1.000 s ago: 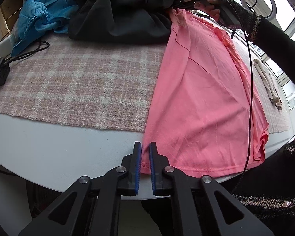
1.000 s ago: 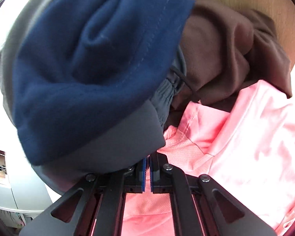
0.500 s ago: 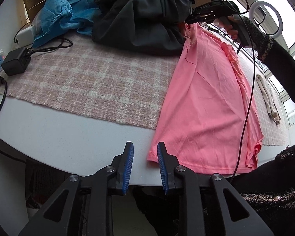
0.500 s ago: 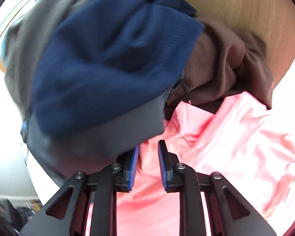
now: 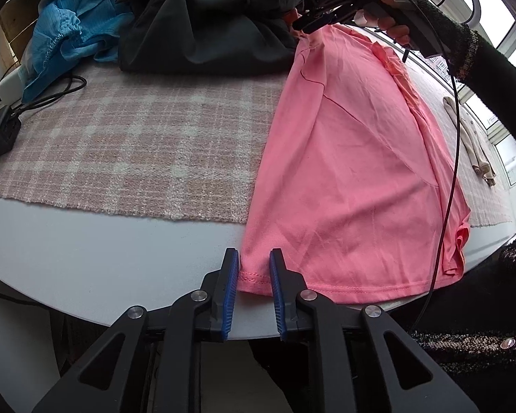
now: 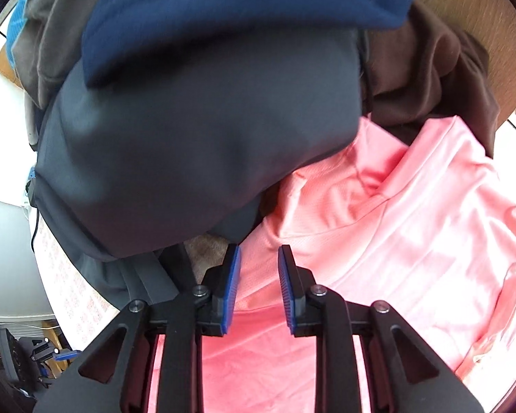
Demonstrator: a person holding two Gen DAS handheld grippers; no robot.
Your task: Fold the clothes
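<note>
Grippers left [image 5: 254,262] and right [image 6: 257,258] both spread wide, astride pink shirt [image 5: 354,158].

A shirt [image 5: 354,172] lies on a mat [image 5: 137,144] on a table [image 5: 103,261], clothes pile [image 5: 206,24] behind it.

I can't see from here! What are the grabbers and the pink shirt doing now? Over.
Left gripper open at the hem. Right gripper open at the collar. Pink shirt flat on table. Dark clothes pile crowding the collar.

Colours: coral-pink knit T-shirt [image 5: 354,172], pink-and-white plaid woven cloth [image 5: 137,151], plain white desk [image 5: 103,261], light-blue crinkled garment [image 5: 65,31], dark-grey jacket [image 5: 203,27], navy fleece garment [image 6: 223,10].
</note>
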